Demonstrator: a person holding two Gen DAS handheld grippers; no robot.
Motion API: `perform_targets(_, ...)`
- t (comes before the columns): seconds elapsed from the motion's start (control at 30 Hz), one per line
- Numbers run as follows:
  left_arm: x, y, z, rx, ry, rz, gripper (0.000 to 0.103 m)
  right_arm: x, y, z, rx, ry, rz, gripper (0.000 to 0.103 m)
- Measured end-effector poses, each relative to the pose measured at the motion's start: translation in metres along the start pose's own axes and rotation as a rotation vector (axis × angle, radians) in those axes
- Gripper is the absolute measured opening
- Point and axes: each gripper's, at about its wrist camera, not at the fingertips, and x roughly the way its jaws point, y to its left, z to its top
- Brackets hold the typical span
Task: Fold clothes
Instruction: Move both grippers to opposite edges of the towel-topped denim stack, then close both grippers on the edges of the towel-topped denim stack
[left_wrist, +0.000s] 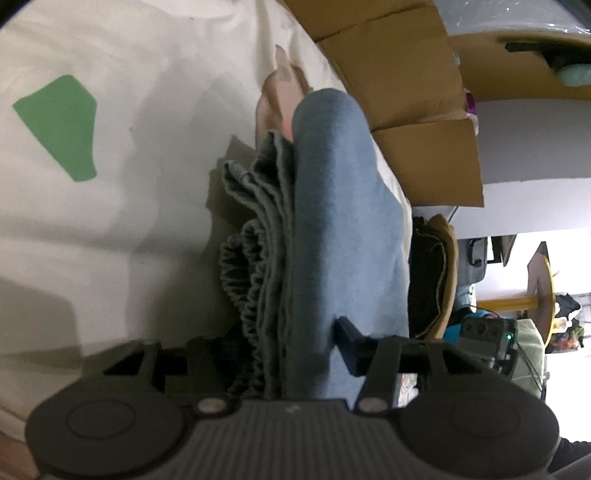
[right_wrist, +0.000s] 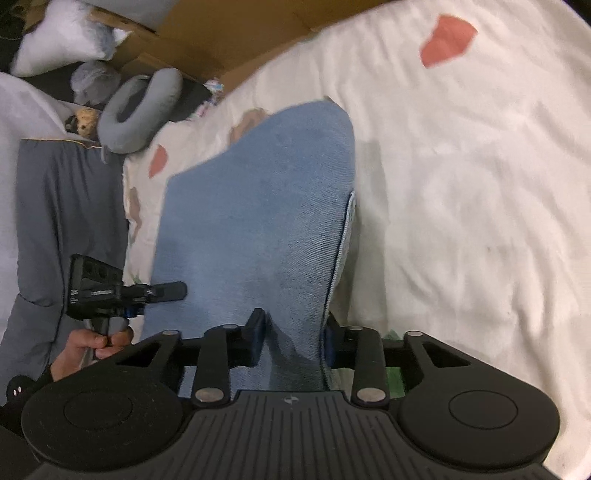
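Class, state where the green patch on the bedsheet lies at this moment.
In the left wrist view, the green patch sits at the left on the cream sheet, well left of the folded blue jeans.

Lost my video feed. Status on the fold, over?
Left gripper and right gripper both shut on blue jeans. Jeans folded, lifted over bedsheet. Nothing blocking.

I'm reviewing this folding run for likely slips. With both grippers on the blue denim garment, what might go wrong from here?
1. The right gripper pinches only a small bunch of the blue denim garment; it may slip out.
2. At the left gripper, stacked layers and the elastic waistband could splay apart.
3. The cream bedsheet is wrinkled, so the fold may land uneven.
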Motion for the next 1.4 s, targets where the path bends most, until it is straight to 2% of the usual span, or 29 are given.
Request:
perform_targets(0.13, 0.007, 0.004, -0.003, -0.012, 0.021, -0.002, 0.066, 0.010, -0.006, 0.002, 0.029, -0.006, 0.029, 0.048)
perform_targets(0.4, 0.020, 0.003, -0.003, 0.003, 0.044, -0.024, 0.066, 0.032, -0.011, 0.006, 0.050, 0.008, 0.054, 0.055)
perform_targets(0.5, 0.019, -0.002, -0.002, 0.040, 0.047, -0.005, 0.060, 0.031, -0.006, 0.006, 0.017, 0.007, 0.043, 0.050)
perform_targets(0.57, 0.018, -0.007, -0.003, 0.071, 0.044, 0.013, 0.058, 0.028, -0.004, 0.007, 0.009, 0.004, 0.041, 0.042)
perform_targets(0.67, 0.018, -0.009, -0.004, 0.075, 0.043, 0.022, 0.057, 0.027, -0.008, 0.010, 0.028, 0.007, 0.059, 0.041)
perform_targets(0.73, 0.018, -0.009, -0.004, 0.072, 0.042, 0.026, 0.058, 0.031, -0.011, 0.013, 0.040, 0.016, 0.060, 0.044)
perform_targets(0.87, 0.022, -0.010, -0.002, 0.063, 0.041, 0.026, 0.060, 0.041, -0.016, 0.013, 0.067, 0.021, 0.081, 0.057)
perform_targets(1.1, 0.029, -0.011, -0.001, 0.066, 0.046, 0.023, 0.064, 0.051, -0.015, 0.015, 0.058, 0.027, 0.098, 0.058)
perform_targets(1.4, 0.023, -0.017, -0.002, 0.090, 0.037, 0.049, 0.055, 0.043, -0.004, 0.015, 0.025, 0.017, 0.081, 0.038)
